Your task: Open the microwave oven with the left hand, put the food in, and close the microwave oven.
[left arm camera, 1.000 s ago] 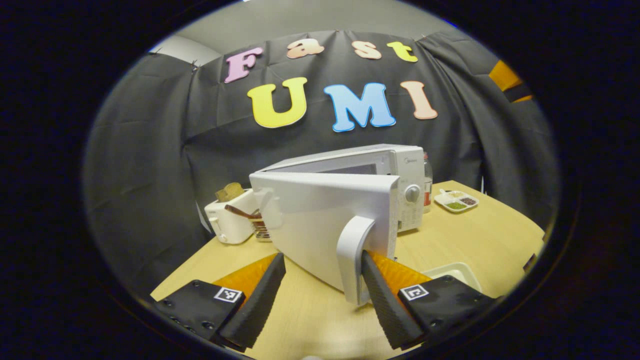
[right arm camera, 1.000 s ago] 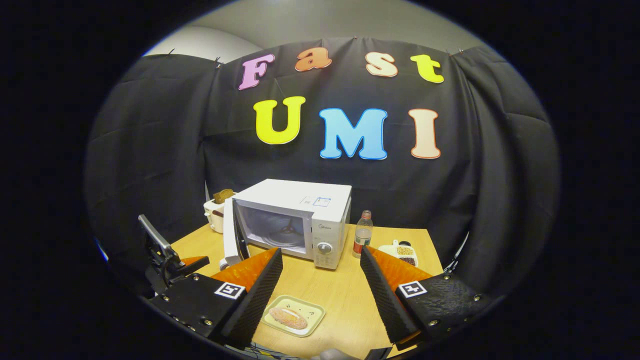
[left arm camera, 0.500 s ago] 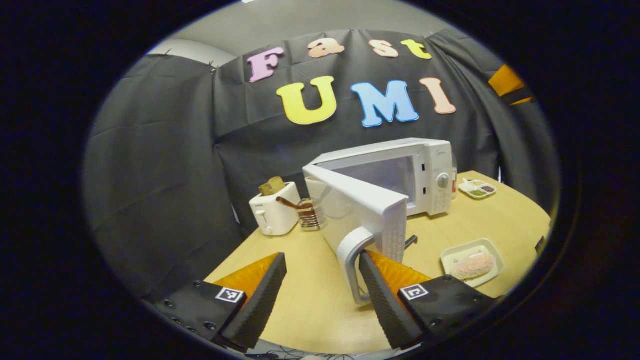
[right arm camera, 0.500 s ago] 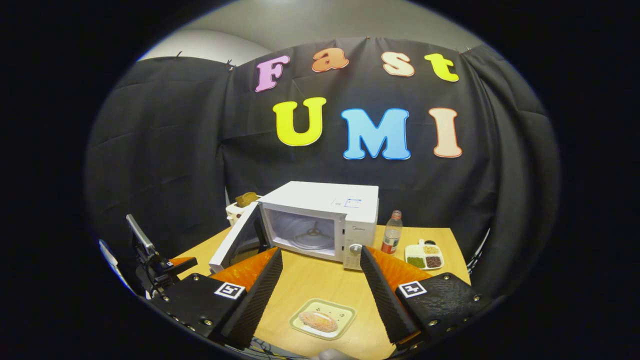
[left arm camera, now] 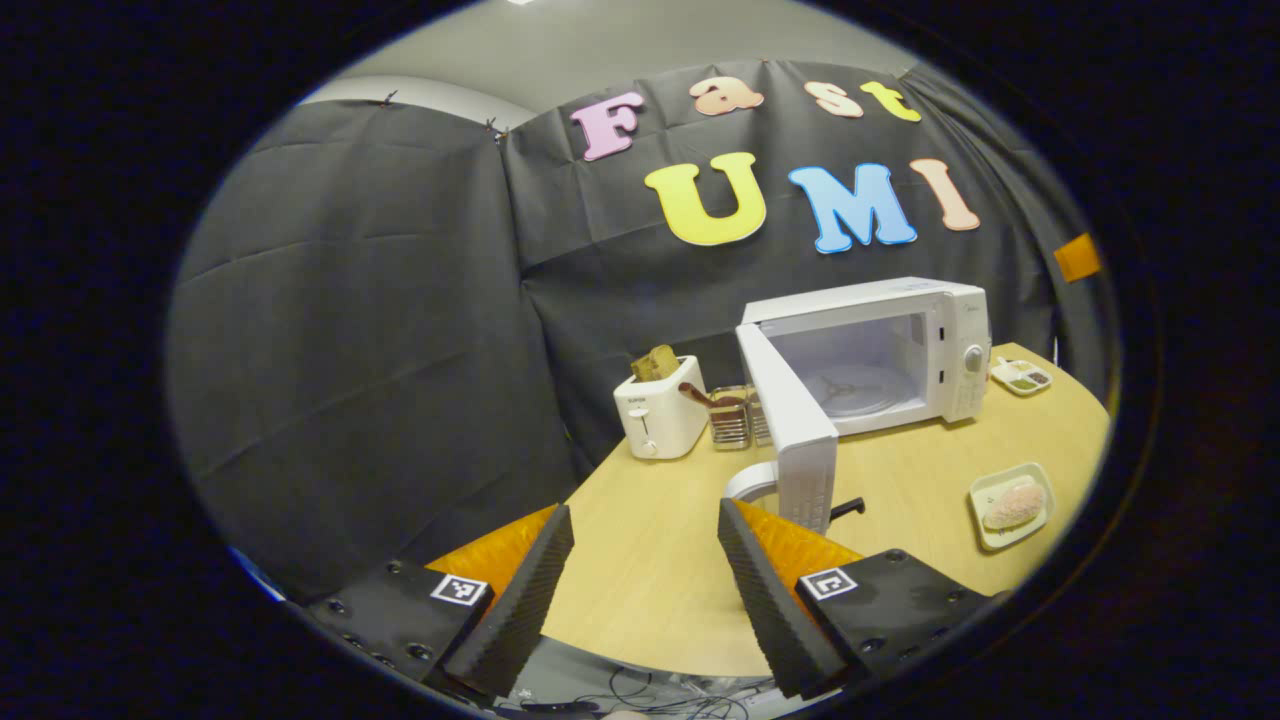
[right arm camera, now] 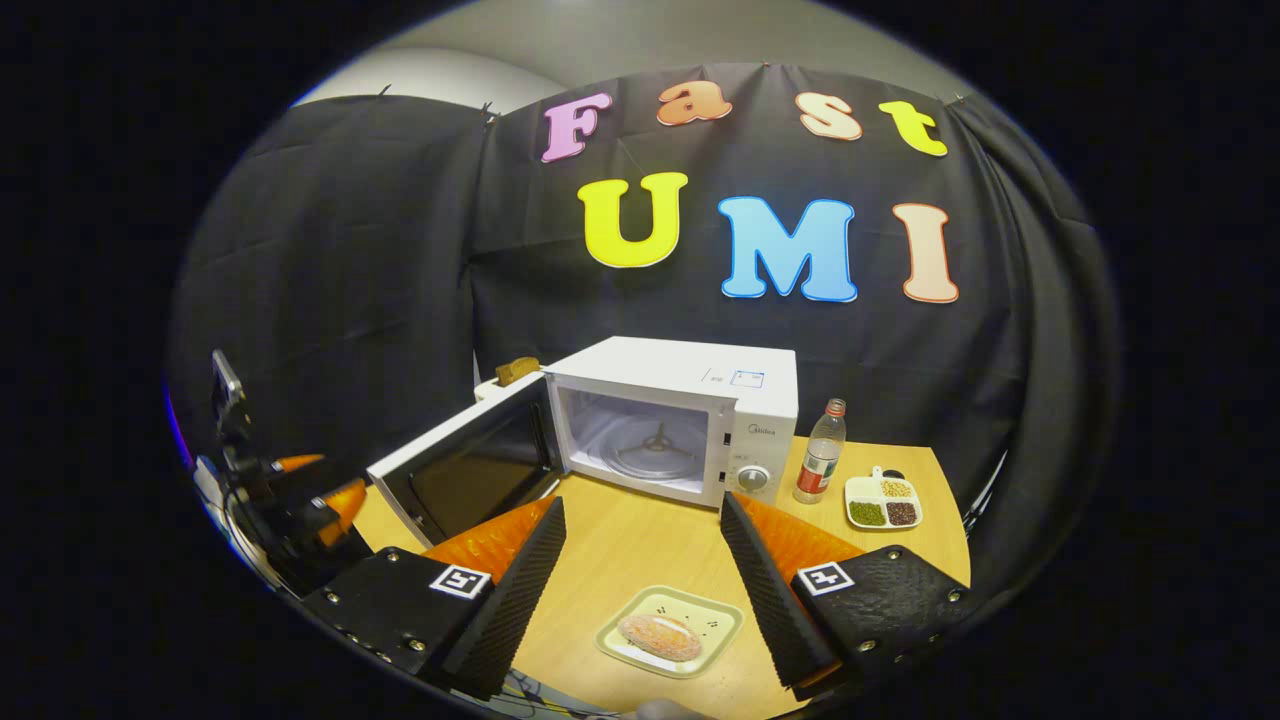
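A white microwave oven (right arm camera: pixel 690 420) stands at the back of a round wooden table (right arm camera: pixel 640 560) with its door (right arm camera: pixel 465 475) swung wide to the left, baring 1 glass turntable (right arm camera: pixel 655 455) in an otherwise bare cavity. The food, 1 breaded piece (right arm camera: pixel 660 636), lies on 1 small pale tray (right arm camera: pixel 672 630) near the table's front edge, well apart from the oven; in the right gripper view it sits between the spread fingers of the right gripper (right arm camera: pixel 645 590), which grips nothing and hangs just above the tray. The left gripper (left arm camera: pixel 640 585) is likewise released, its fingers parted over bare tabletop, with the door's handle (left arm camera: pixel 752 482) just beyond its right finger and not touching it. To the oven's right stand 1 clear bottle (right arm camera: pixel 819 465) with a red label and 1 divided dish (right arm camera: pixel 880 500) holding 3 lots of grains or beans, green, pale and dark. In the left gripper view, 1 white toaster (left arm camera: pixel 658 415) with bread in its slot sits left of the door, beside 1 glass holder (left arm camera: pixel 735 415) whose contents are too small to make out.
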Motion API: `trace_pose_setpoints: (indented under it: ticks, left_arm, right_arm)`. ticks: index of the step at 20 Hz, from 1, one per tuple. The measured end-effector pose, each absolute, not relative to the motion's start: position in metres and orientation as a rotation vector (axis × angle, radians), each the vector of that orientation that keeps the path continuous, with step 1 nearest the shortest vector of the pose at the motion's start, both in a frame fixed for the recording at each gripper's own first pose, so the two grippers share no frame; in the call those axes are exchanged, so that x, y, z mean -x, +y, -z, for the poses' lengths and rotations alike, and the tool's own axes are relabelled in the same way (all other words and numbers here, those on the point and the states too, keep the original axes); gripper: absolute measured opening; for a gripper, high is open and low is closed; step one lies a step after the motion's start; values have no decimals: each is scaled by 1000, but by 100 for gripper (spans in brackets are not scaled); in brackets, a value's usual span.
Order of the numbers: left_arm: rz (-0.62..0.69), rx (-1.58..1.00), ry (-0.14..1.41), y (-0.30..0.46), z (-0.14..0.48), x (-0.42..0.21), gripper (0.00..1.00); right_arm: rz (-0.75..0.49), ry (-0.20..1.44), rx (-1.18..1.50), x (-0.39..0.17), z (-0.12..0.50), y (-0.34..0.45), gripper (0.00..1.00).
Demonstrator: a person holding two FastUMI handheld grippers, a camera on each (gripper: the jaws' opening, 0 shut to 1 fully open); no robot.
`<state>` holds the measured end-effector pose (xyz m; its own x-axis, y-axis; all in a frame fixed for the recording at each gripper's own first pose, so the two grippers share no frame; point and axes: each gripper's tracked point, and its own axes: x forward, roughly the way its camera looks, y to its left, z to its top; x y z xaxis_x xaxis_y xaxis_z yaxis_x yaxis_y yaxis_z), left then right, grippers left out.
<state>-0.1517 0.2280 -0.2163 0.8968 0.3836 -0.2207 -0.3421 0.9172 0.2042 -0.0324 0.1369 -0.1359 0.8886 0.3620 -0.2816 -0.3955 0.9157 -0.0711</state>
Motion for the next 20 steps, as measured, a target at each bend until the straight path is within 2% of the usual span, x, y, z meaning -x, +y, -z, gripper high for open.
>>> trace_pose_setpoints:
  ticks: [1,2,5,10,14,20]
  left_arm:
    - [-379,-156,254,227,208,156,100]
    - [-375,-146,244,224,201,161,94]
    - [-338,-105,216,203,178,166,100]
    - [-293,-74,184,177,149,157,97]
    - [-273,-73,177,159,135,148,94]
    - [-250,-52,185,143,131,132,97]
  right_arm:
    - [-402,284,161,33,152,133,95]
    - [-402,308,203,34,170,128,96]
    - [-437,385,297,40,230,117,96]
    - [-534,579,333,48,335,113,96]
    - [-541,639,331,28,372,110,96]
    - [-591,679,311,11,393,122,96]
